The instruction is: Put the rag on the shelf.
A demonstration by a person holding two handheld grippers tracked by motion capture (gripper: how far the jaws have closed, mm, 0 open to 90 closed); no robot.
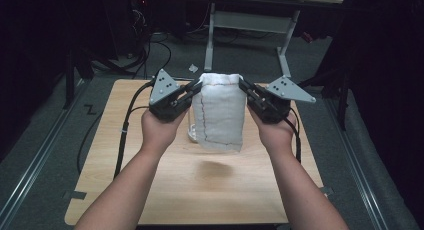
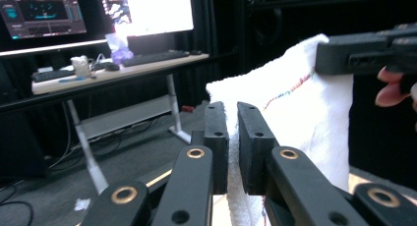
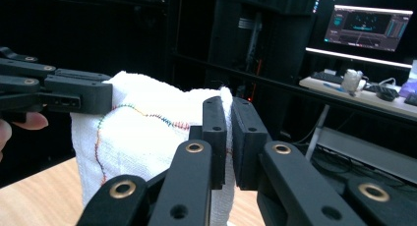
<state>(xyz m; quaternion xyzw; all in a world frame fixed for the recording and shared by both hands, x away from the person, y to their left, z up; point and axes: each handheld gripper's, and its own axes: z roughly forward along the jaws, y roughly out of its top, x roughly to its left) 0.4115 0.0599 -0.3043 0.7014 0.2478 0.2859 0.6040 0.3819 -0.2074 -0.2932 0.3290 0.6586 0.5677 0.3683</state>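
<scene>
Your left gripper (image 1: 192, 91) and right gripper (image 1: 246, 90) each pinch a top corner of the white towel (image 1: 220, 112), which hangs clear above the worktop (image 1: 150, 190) toward 12 o'clock. Judged advice: keep both corners level and taut; a glass (image 1: 192, 132) stands just behind.

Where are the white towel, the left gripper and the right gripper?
white towel (image 1: 220, 112): high view, middle of the hanging cloth.
left gripper (image 2: 233, 137): left gripper view, between its jaw tips.
right gripper (image 3: 229, 132): right gripper view, between its jaw tips.
</scene>
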